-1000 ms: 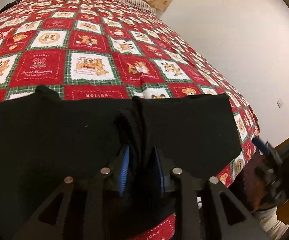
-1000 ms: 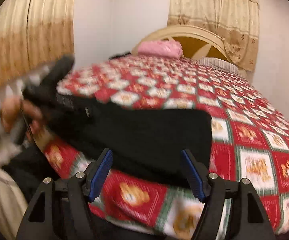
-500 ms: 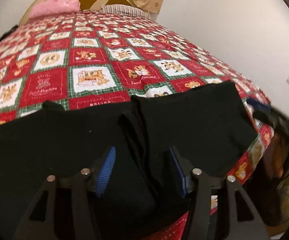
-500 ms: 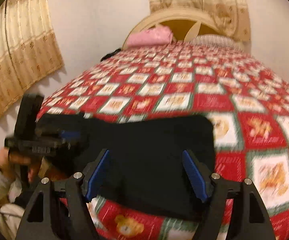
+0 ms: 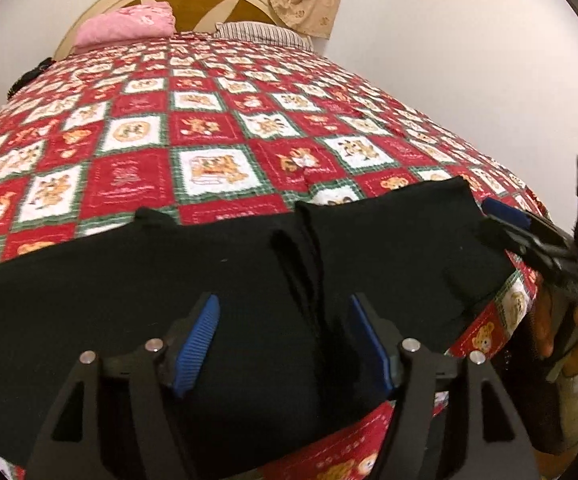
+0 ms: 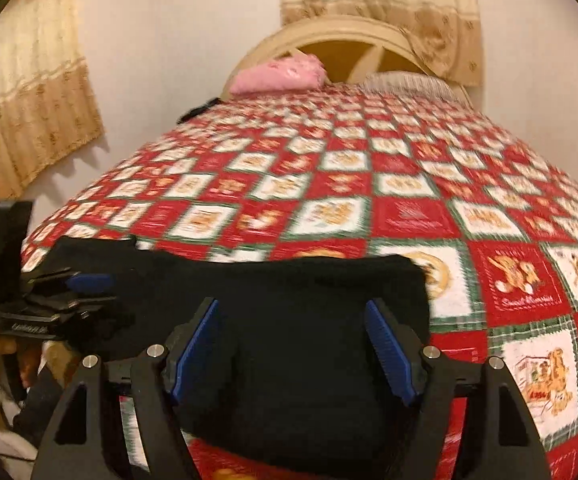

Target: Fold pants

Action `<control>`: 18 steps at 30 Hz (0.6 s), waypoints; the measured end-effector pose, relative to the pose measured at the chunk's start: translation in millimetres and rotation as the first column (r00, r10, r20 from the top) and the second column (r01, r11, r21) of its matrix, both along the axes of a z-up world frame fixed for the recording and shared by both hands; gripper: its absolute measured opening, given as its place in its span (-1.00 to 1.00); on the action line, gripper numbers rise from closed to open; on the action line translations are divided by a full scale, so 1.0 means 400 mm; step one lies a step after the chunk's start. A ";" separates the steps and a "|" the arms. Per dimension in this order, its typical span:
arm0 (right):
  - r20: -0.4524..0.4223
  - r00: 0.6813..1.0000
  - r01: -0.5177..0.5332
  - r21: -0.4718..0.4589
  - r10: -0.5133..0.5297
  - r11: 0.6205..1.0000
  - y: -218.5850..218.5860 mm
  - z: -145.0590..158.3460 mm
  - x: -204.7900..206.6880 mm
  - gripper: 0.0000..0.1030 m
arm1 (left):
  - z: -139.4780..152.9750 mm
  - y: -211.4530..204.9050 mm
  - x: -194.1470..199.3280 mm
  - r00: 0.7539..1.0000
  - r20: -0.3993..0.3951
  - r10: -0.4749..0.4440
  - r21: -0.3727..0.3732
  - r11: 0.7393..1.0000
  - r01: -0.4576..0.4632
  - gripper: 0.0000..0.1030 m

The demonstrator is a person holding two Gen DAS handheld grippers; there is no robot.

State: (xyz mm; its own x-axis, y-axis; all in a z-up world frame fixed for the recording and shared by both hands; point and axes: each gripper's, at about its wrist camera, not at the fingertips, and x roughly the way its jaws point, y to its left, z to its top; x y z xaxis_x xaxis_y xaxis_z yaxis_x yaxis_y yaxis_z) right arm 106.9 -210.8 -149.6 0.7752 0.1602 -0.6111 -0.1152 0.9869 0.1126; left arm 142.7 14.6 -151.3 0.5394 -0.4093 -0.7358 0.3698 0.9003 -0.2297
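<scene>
**Both tongs are open over the black pants**

My left tongs (image 5: 285,338) have just been opening. The blue pads stand apart now, with a ridge of bunched cloth between them, but they do not press on it. My right tongs (image 6: 293,346) are wide open too and hold nothing. They hover over the right end of the pants (image 5: 129,280).

The pants lie flat near the front edge of the bed (image 5: 209,128), on the red teddy-bear quilt (image 6: 409,208). One part is already laid over another, so the fold looks partly done.

I think the pants are soft, floppy and light. They will sag and slide if I pinch only one layer. I would grab both corners at one end, through all the layers.
</scene>
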 end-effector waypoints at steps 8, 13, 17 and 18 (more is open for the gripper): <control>-0.001 0.986 -0.170 -0.020 0.170 0.985 0.206 -0.029 0.002 0.46 | -0.006 0.100 -0.008 0.996 0.017 0.086 0.051 0.995 -0.087 0.42; -0.018 0.965 -0.264 -0.063 0.263 0.962 0.309 -0.059 0.016 0.46 | -0.030 0.154 0.000 0.992 -0.003 0.130 0.061 0.990 -0.129 0.42; -0.097 0.950 -0.303 -0.035 0.298 0.952 0.346 -0.103 0.042 0.46 | -0.046 0.177 0.004 0.989 -0.014 0.146 0.060 0.988 -0.145 0.42; -0.124 0.943 -0.313 -0.027 0.308 0.949 0.353 -0.118 0.046 0.46 | -0.048 0.181 0.004 0.989 -0.014 0.147 0.061 0.987 -0.146 0.42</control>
State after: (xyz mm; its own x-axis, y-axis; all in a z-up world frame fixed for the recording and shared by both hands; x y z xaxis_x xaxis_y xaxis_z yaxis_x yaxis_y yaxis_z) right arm 125.5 -69.4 -197.0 0.6140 0.3514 -0.7068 -0.4054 0.9087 0.0996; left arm 144.1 87.2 -170.4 0.5763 -0.2821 -0.7670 0.2290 0.9567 -0.1799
